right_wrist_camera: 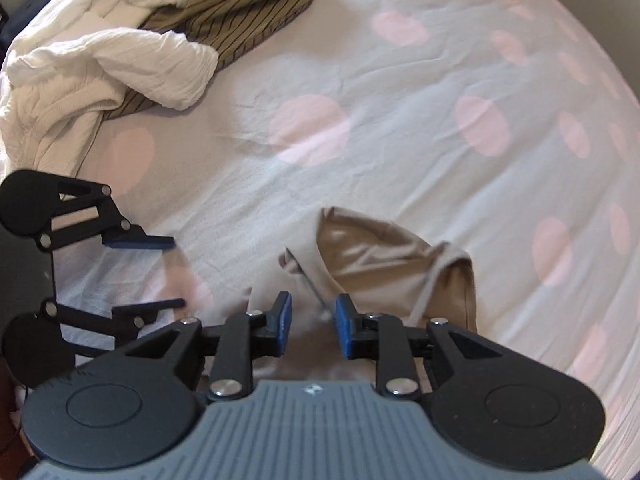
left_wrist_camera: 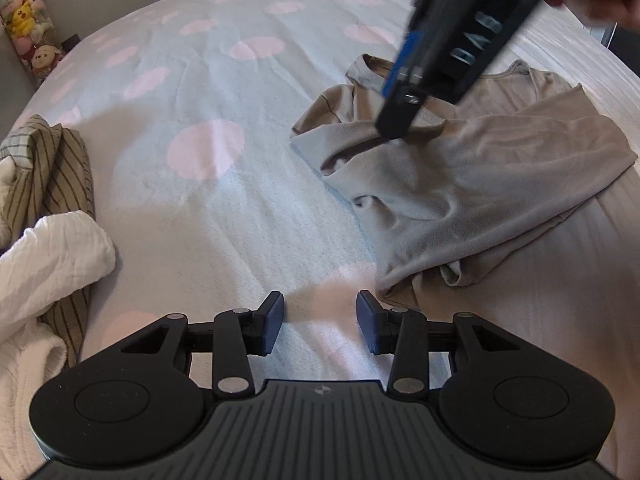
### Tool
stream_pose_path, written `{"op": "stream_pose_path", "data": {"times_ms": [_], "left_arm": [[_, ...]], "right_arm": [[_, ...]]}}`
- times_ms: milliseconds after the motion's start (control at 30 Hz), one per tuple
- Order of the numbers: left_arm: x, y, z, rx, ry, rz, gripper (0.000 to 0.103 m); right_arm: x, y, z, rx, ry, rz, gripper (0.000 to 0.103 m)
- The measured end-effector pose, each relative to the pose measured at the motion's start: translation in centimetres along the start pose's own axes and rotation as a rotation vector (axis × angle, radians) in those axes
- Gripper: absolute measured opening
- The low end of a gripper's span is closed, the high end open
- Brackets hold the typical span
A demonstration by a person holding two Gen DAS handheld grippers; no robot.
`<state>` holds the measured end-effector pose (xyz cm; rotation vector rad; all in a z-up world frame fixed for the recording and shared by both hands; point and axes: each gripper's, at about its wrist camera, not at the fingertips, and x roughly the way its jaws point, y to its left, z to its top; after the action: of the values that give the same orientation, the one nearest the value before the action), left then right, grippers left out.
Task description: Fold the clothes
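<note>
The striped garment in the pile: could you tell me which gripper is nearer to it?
Left. The left gripper hovers over bare sheet just short of the striped garment; the right gripper sits farther away, above the beige shirt.

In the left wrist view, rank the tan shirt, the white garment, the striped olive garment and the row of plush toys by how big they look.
1. tan shirt
2. white garment, though it is cut off by the frame edge and nearer the camera, so this rank is unsure
3. striped olive garment, partly covered
4. plush toys, far off
</note>
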<state>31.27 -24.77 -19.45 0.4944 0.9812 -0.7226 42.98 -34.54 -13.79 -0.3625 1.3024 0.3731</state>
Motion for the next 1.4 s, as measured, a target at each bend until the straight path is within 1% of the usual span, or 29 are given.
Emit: {"op": "stream_pose_path", "data": {"times_ms": [67,133,233,367,433,467,500,533,567,633,700,800,867,967,1000,1033,1067,1200,1300,1400], "left_arm": [[0.2,0.1,0.0,0.002,-0.002,-0.005,0.038],[0.3,0.0,-0.1,0.006,-0.005,-0.005,0.038],[0.5,-0.1,-0.2,0.008,-0.008,-0.007,0.038],[0.5,0.0,-0.2,0.003,-0.009,-0.010,0.038],[0.6,0.0,-0.2,0.001,-0.010,-0.011,0.038],[0.6,0.0,-0.2,0.001,-0.011,-0.012,0.038],[0.6,0.0,-0.3,0.000,-0.011,-0.012,0.038],[0.6,0.0,-0.3,-0.001,-0.011,-0.013,0.038],[0.6,0.0,-0.3,-0.002,-0.012,-0.013,0.038],[0.6,0.0,-0.3,-0.003,-0.012,-0.015,0.038],[0.6,0.0,-0.3,-0.005,-0.013,-0.016,0.038],[0.6,0.0,-0.3,-0.008,-0.014,-0.019,0.038],[0.6,0.0,-0.4,-0.013,-0.017,-0.026,0.038],[0.6,0.4,-0.5,-0.026,-0.021,-0.043,0.038],[0.6,0.5,-0.5,-0.030,-0.022,-0.048,0.038],[0.5,0.6,-0.4,-0.034,-0.023,-0.053,0.038],[0.4,0.6,-0.4,-0.039,-0.026,-0.058,0.038],[-0.4,1.2,-0.3,-0.057,-0.043,-0.064,0.038],[-1.4,1.7,-0.1,-0.076,-0.075,-0.049,0.038],[-2.0,1.7,0.3,-0.093,-0.109,-0.046,0.038]], "right_arm": [[0.7,-0.1,1.8,-0.024,0.040,0.017,0.037],[1.3,0.0,2.9,-0.043,0.060,0.028,0.037],[2.5,0.2,4.2,-0.060,0.072,0.010,0.036],[4.1,-0.3,5.3,-0.027,0.074,0.007,0.034],[4.9,-0.6,5.5,-0.007,0.072,0.012,0.029],[5.2,-0.7,5.4,0.007,0.074,0.027,0.020],[5.4,-0.8,5.4,0.016,0.076,0.040,0.005],[5.5,-0.7,5.2,0.014,0.077,0.048,0.001],[5.3,-0.7,5.2,0.005,0.058,0.025,0.001],[4.9,-0.6,5.3,-0.012,0.020,-0.022,0.001],[4.4,-1.3,5.4,0.012,-0.022,-0.063,0.001],[4.8,-2.0,5.7,0.028,-0.036,-0.101,0.001],[5.2,-2.3,5.6,0.042,-0.041,-0.102,0.001],[4.7,-2.4,5.3,0.054,-0.059,-0.071,0.009],[4.2,-2.5,5.2,0.058,-0.068,-0.070,0.018],[3.7,-2.5,5.0,0.062,-0.076,-0.068,0.023],[3.0,-2.5,4.5,0.067,-0.089,-0.068,0.025],[0.1,-4.1,1.4,0.107,-0.099,-0.087,0.027],[-1.8,-6.3,-3.0,0.161,-0.074,-0.122,0.027],[-3.2,-8.9,-9.2,0.259,-0.035,-0.170,0.028]]}}
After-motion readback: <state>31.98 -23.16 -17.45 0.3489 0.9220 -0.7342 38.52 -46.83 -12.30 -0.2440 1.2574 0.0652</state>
